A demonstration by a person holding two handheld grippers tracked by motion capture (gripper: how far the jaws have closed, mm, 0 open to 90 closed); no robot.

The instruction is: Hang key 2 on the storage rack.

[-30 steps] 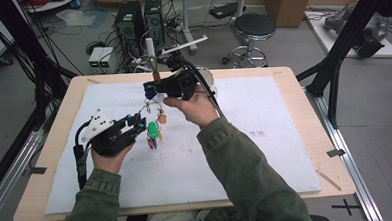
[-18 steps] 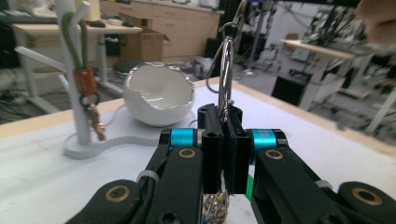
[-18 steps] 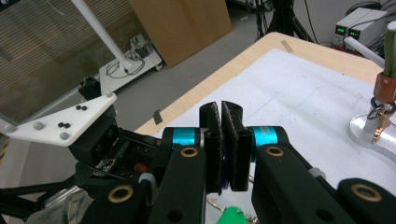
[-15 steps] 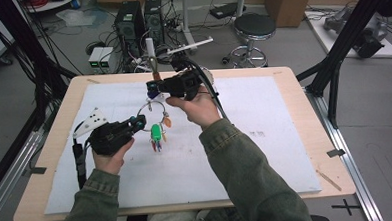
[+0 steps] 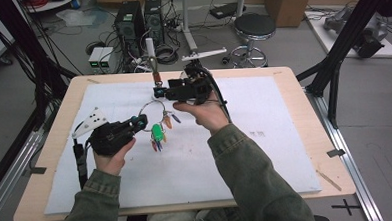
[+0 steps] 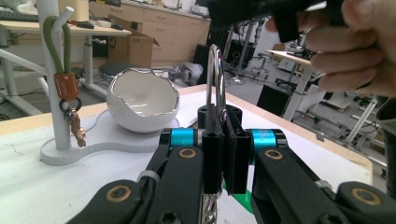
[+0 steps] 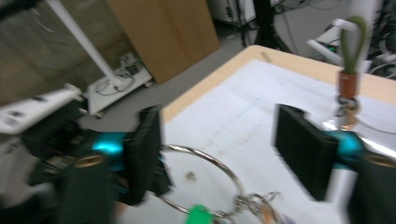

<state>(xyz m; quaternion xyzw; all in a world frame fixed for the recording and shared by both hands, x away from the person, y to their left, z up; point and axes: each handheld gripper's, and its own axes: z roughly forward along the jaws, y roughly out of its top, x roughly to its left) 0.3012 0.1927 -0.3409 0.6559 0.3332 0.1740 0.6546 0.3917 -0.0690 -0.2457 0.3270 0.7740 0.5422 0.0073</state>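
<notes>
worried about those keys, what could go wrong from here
The left gripper alone pinches the thin ring, so it could twist or slip and drop the keys. The right gripper has just been opening, with nothing between its pads; closing again, it may miss the ring. Its hand is near the white stand and could knock it.

My wooden table [image 5: 303, 93] fills the frame's middle, a white sheet [image 5: 265, 137] covering it; near its upper centre stands the white stand base [image 6: 100, 142].
</notes>
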